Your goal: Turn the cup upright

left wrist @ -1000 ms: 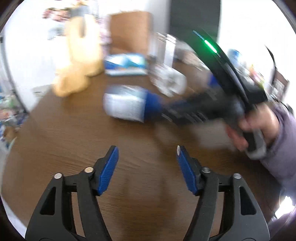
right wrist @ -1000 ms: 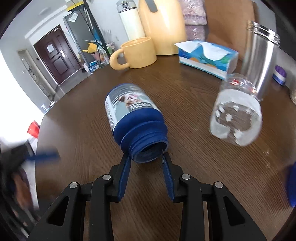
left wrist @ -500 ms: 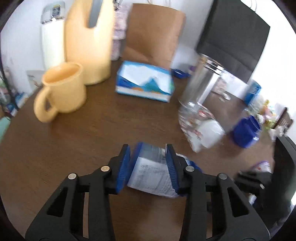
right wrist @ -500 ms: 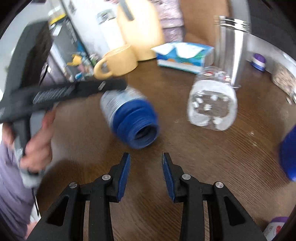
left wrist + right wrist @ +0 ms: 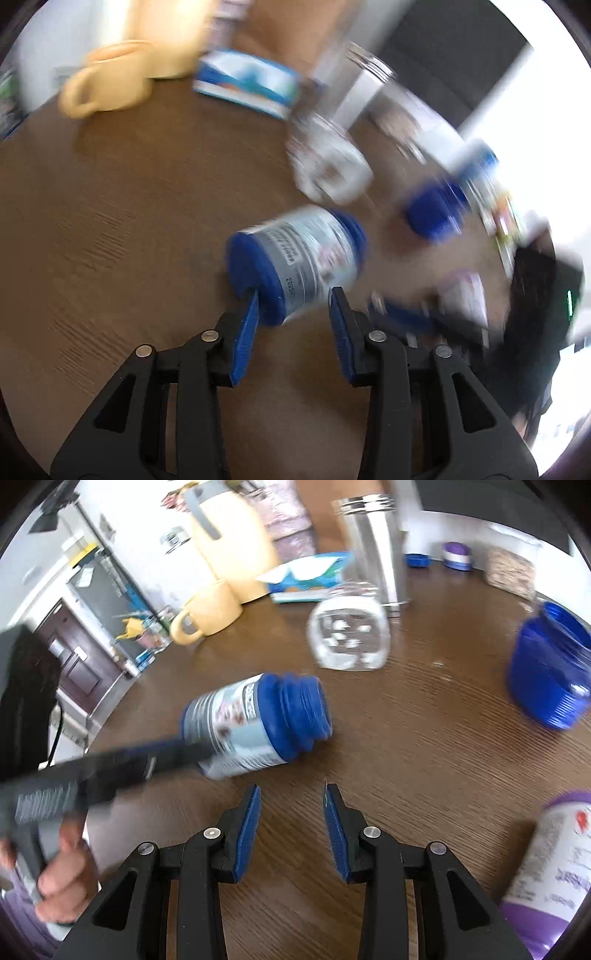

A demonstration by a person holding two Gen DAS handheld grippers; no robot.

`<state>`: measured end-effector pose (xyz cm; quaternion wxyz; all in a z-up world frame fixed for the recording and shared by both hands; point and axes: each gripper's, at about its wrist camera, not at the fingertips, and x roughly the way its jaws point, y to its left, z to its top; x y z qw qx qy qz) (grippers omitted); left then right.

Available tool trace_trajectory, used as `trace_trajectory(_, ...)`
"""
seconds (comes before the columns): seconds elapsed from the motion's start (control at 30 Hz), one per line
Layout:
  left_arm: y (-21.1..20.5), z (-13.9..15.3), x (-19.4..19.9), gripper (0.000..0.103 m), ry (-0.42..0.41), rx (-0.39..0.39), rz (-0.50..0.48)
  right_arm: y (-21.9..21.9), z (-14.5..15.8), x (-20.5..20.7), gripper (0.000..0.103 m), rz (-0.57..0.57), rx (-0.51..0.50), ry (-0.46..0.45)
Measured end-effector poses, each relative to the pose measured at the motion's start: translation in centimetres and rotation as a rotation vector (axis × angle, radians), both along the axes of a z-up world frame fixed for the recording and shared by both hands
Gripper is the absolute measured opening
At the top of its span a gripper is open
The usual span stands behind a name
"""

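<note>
The cup is a blue jar with a grey printed label, lying on its side on the brown wooden table. In the right wrist view the jar points its open threaded mouth to the right. My left gripper has its fingertips on either side of the jar's base end and appears shut on it; this view is blurred. From the left, the left gripper reaches the jar's base. My right gripper sits just short of the jar, open by a narrow gap, with nothing between its pads.
A clear jar lies on its side behind the blue one. Further back stand a steel tumbler, a tissue box, a yellow mug and a yellow pitcher. Another blue jar and a purple-and-white bottle are at right.
The right gripper let go of the jar's mouth and drew back. The left gripper swung in and closed around the jar's base end, and the jar now sits nearer its fingertips.
</note>
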<state>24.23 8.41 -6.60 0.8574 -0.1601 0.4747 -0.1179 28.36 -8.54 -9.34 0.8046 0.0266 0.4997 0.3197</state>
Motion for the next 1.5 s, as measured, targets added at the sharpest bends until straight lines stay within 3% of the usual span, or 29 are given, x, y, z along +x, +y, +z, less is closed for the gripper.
trace_trajectory(0.03,-0.7,0.5,-0.6,0.044,-0.027,0.032,-0.031,-0.8,0.2,0.1,0.038,-0.024,0.010,0.001)
trace_trajectory(0.1,-2.1,2.2,-1.9,0.075,-0.142,0.133,-0.100,-2.1,0.5,0.2,0.038,-0.040,0.043,0.009)
trace_trajectory(0.17,-3.0,3.2,-2.3,0.085,-0.255,0.246,-0.142,-3.0,0.8,0.4,0.038,-0.060,0.053,0.002)
trace_trajectory(0.2,-3.3,3.3,-2.1,0.091,-0.279,0.266,-0.170,-3.4,1.0,0.5,0.038,-0.071,0.061,-0.002)
trace_trajectory(0.27,-4.7,2.2,-0.5,0.099,-0.260,0.274,-0.270,-4.0,1.0,0.7,0.038,-0.088,0.083,0.003)
trace_trajectory(0.33,-6.1,0.0,1.7,0.095,-0.177,0.322,-0.313,-4.4,1.0,1.1,0.038,-0.119,0.086,0.007)
trace_trajectory(0.37,-6.3,-0.9,2.4,0.070,-0.141,0.333,-0.313,-4.7,0.9,1.2,0.038,-0.137,0.076,0.008)
trace_trajectory(0.4,-6.4,-2.0,3.4,0.060,-0.079,0.328,-0.316,-5.1,0.9,1.3,0.038,-0.159,0.064,0.007)
trace_trajectory(0.5,-5.8,-2.8,3.8,0.059,-0.040,0.279,-0.255,-6.3,1.3,0.9,0.038,-0.169,0.099,0.012)
trace_trajectory(0.53,-5.5,-2.4,3.3,0.059,-0.055,0.238,-0.239,-6.8,1.5,0.8,0.042,-0.160,0.128,0.018)
trace_trajectory(0.63,-6.0,-1.5,1.0,0.059,-0.125,0.245,-0.224,-7.3,1.9,0.5,0.088,-0.115,0.278,0.076)
trace_trajectory(0.73,-7.2,-0.4,-2.0,0.060,-0.238,0.198,-0.259,-7.0,1.8,0.7,0.088,-0.067,0.433,0.167)
trace_trajectory(0.9,-9.3,0.5,-4.6,0.060,-0.333,0.155,-0.303,-5.2,1.3,-0.1,0.087,-0.035,0.456,0.240)
trace_trajectory(0.93,-9.5,0.3,-4.9,0.060,-0.347,0.172,-0.286,-5.3,1.4,-0.3,0.071,-0.050,0.420,0.220)
trace_trajectory(1.03,-9.5,-0.5,-5.2,0.062,-0.311,0.147,-0.294,-5.2,2.1,-1.4,0.070,-0.050,0.342,0.158)
trace_trajectory(1.07,-9.6,-0.7,-5.4,0.067,-0.291,0.146,-0.298,-5.2,2.4,-1.8,0.070,-0.045,0.311,0.127)
trace_trajectory(1.1,-9.5,-0.9,-5.6,0.080,-0.274,0.150,-0.297,-5.0,2.9,-2.4,0.070,-0.046,0.242,0.066)
trace_trajectory(1.17,-9.2,-1.1,-6.2,0.085,-0.272,0.150,-0.278,-4.7,3.8,-3.6,0.070,-0.055,0.106,-0.055)
trace_trajectory(1.23,-8.9,-1.1,-7.0,0.085,-0.272,0.149,-0.269,-3.7,4.4,-5.4,0.070,-0.048,-0.051,-0.187)
trace_trajectory(1.4,-8.3,-1.4,-9.5,0.085,-0.280,0.151,-0.278,-1.7,4.2,-10.4,0.070,0.029,-0.196,-0.411)
trace_trajectory(1.5,-8.8,-2.1,-10.2,0.084,-0.268,0.187,-0.283,-0.9,3.5,-11.6,0.070,0.028,-0.273,-0.497)
